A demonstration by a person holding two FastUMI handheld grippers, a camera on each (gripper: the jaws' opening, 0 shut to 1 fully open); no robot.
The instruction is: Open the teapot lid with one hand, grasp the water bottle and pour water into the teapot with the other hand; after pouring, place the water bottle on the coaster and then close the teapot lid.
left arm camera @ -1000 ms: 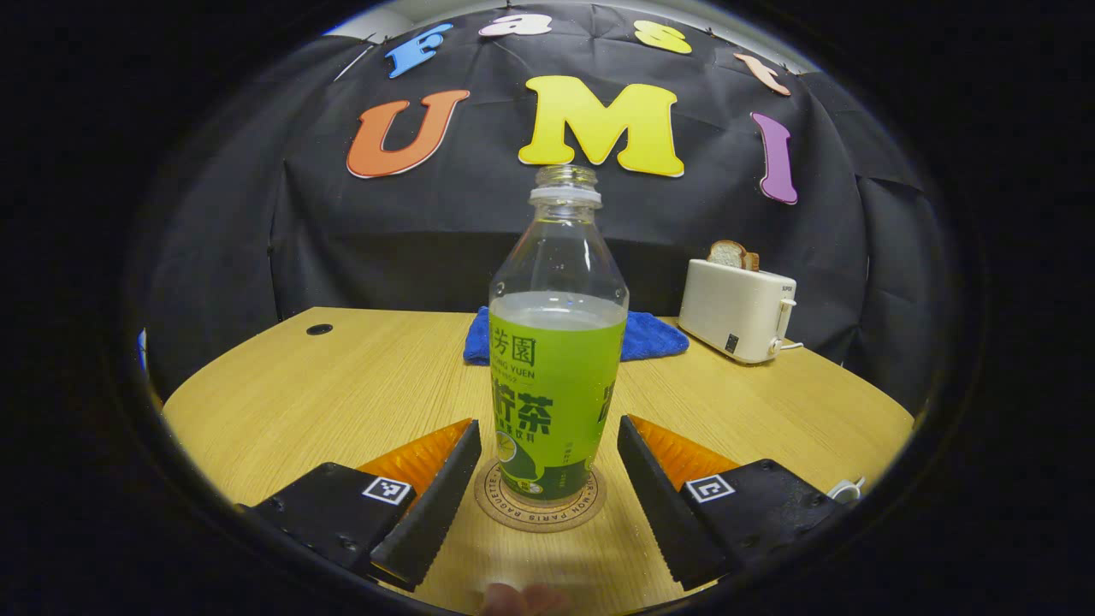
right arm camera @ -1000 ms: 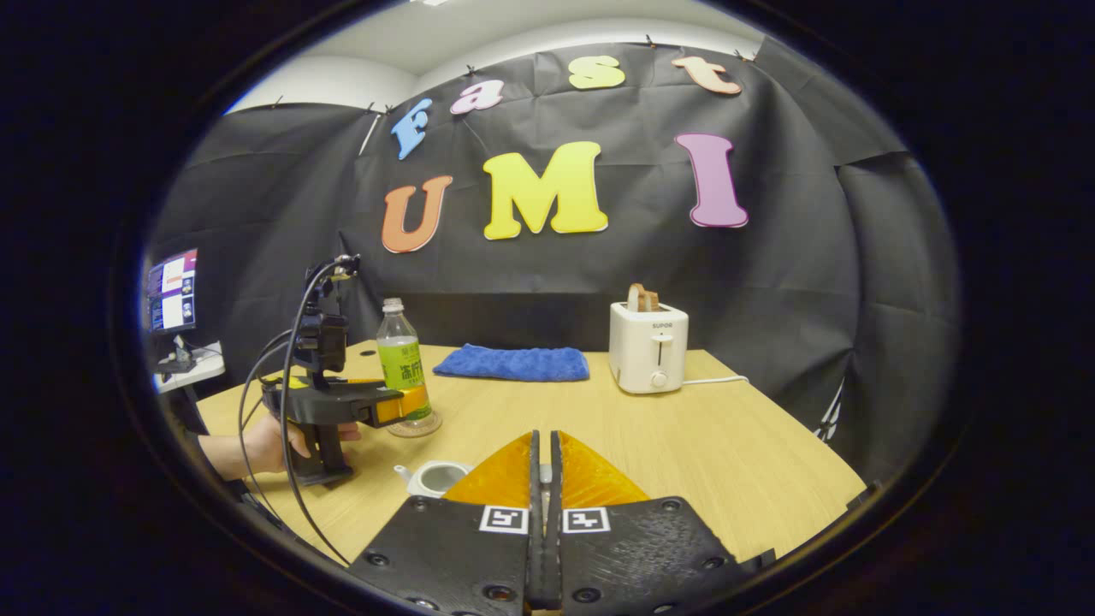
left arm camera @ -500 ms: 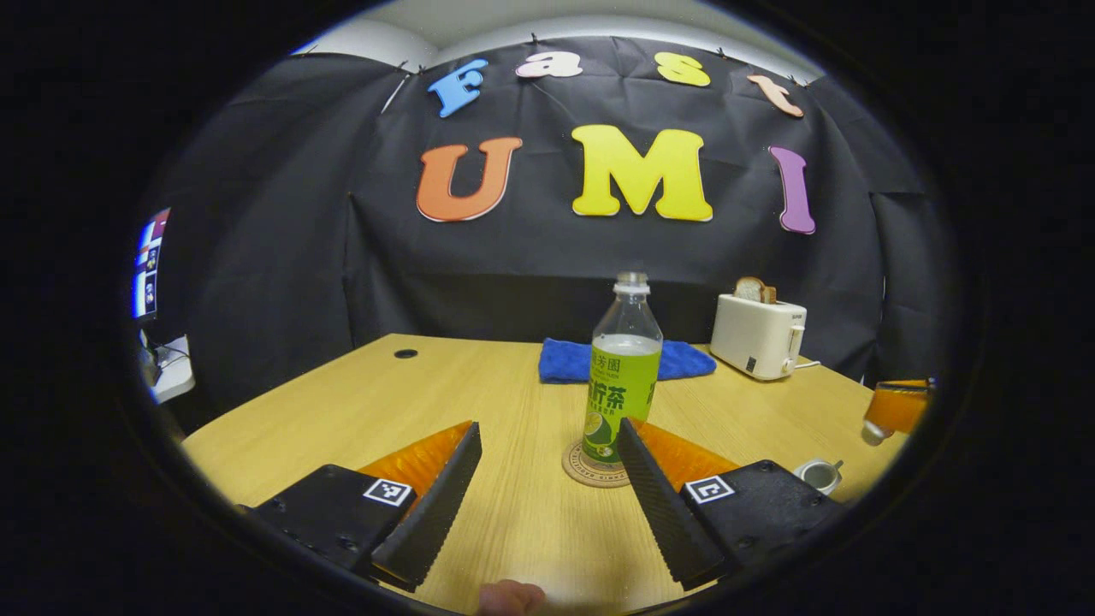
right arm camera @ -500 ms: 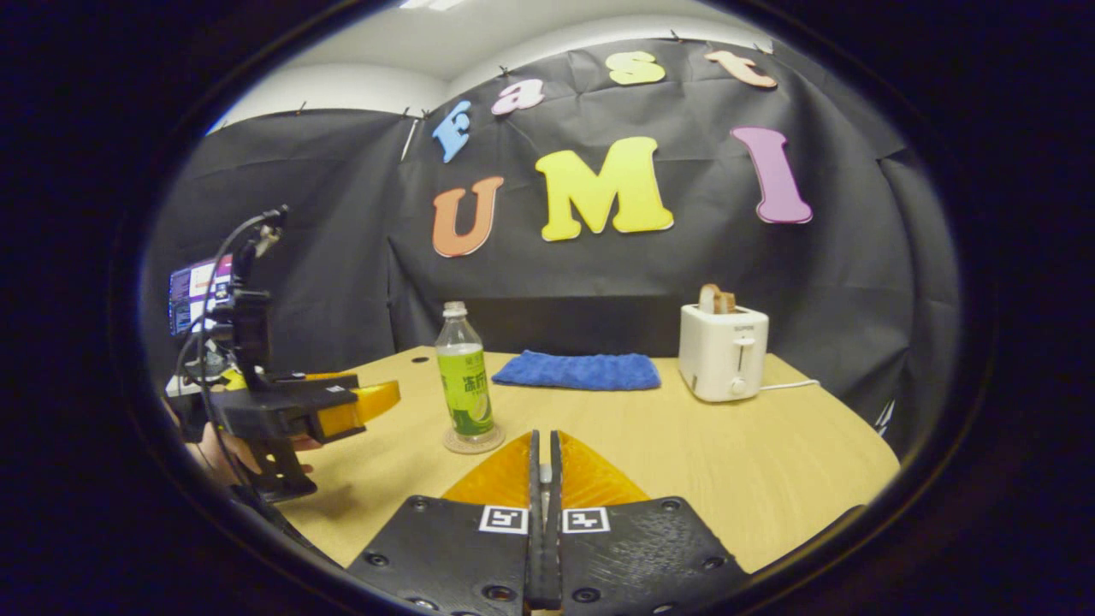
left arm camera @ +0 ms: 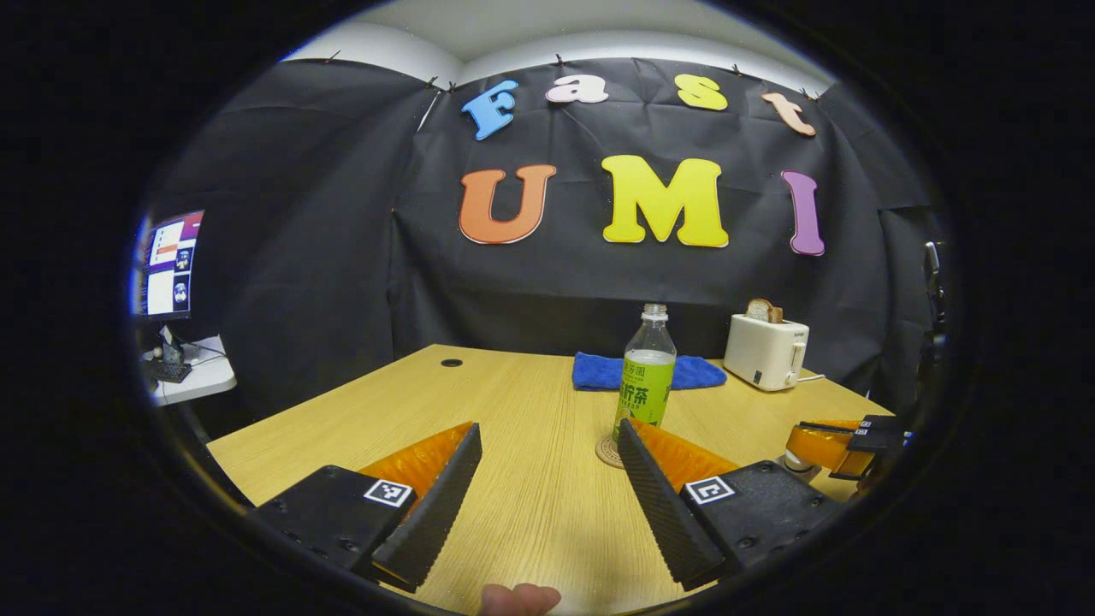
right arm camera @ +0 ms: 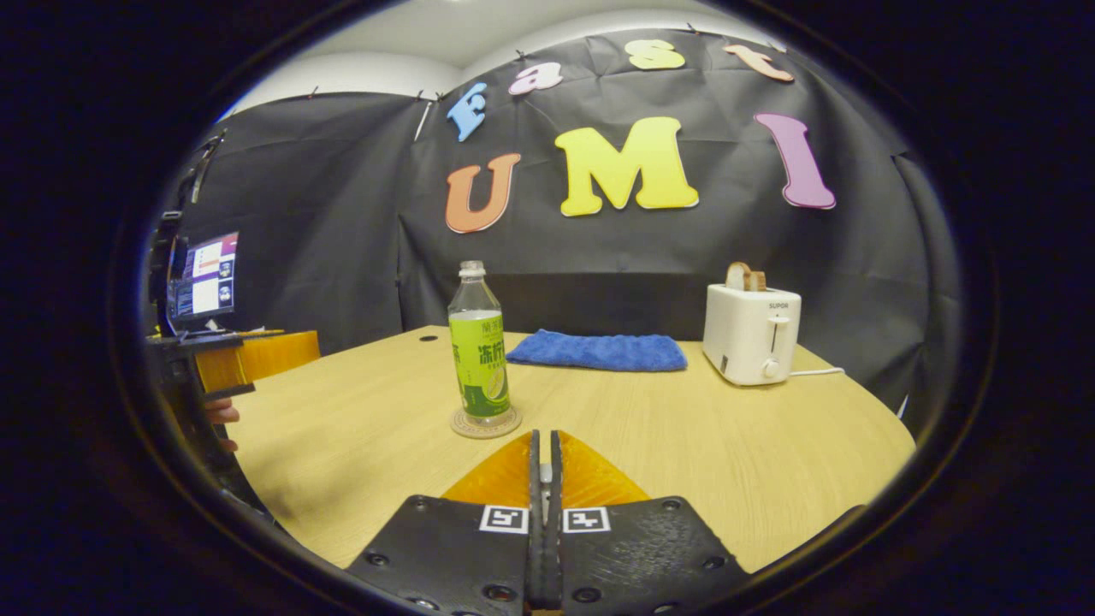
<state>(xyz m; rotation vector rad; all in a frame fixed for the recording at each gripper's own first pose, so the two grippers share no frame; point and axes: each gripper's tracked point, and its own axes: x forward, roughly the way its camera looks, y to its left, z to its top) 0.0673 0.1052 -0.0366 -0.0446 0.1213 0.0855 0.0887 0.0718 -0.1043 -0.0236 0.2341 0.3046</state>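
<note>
Compared with a second ago, the left hand-held gripper (left arm camera: 547, 479) is being seen well back from the bottle (left arm camera: 646, 376), which was then standing between its fingers; its jaws are being held wide apart with nothing between them. The bottle is being left upright and uncapped on the coaster (left arm camera: 609, 452), mid-worktop (left arm camera: 513, 428), now small and far in the left gripper view. In the right gripper view the teapot seen a second ago near the lower edge is no longer being shown, and the bottle (right arm camera: 479, 351) on the coaster (right arm camera: 485, 423) is being seen nearer the middle. The right hand-held gripper (right arm camera: 542, 479) is being kept closed, and a small pale thing is being pinched between its fingertips; what it is cannot be told. In the left gripper view that gripper (left arm camera: 843, 445) is being seen at the far right edge, with a small white piece just beside it.

Counted: one bottle, one coaster, one blue cloth (right arm camera: 597, 352) lying far behind the bottle, one toaster (right arm camera: 751, 332) at the far right with one slice of bread in it, and two grippers.
</note>
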